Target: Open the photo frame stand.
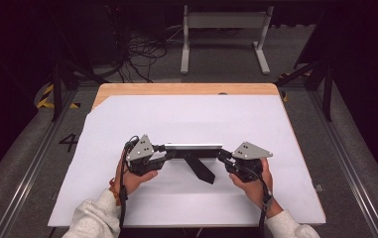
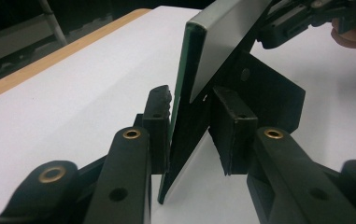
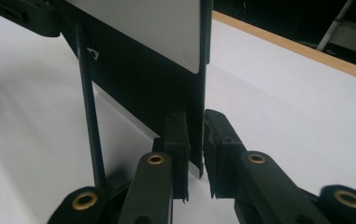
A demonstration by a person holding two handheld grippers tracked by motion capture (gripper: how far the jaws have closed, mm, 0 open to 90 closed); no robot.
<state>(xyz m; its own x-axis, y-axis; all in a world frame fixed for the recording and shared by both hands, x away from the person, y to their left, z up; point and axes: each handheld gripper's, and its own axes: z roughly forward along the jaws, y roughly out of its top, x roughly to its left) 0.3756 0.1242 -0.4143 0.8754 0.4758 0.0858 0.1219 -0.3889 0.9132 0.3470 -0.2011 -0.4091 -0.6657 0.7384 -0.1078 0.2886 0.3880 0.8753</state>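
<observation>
A flat frame (image 1: pixel 194 147) with a pale grey face and a black back stands on edge across the middle of the white sheet. Its black fold-out stand (image 1: pixel 202 169) points toward the person. My left gripper (image 1: pixel 164 150) is shut on the frame's left end, and in the left gripper view the frame (image 2: pixel 222 42) sits between that gripper's pads (image 2: pixel 192 93). My right gripper (image 1: pixel 222 154) is shut on the frame's right end. In the right gripper view the frame's thin edge (image 3: pixel 199 70) runs down between the two pads (image 3: pixel 196 116), with the stand's strut (image 3: pixel 87 102) to its left.
A white sheet (image 1: pixel 176 114) covers most of the wooden table (image 1: pixel 186 89). Beyond the table's far edge, a white metal bench frame (image 1: pixel 223 29) and loose cables (image 1: pixel 142 54) lie on the dark floor. Metal rails run along both sides of the table.
</observation>
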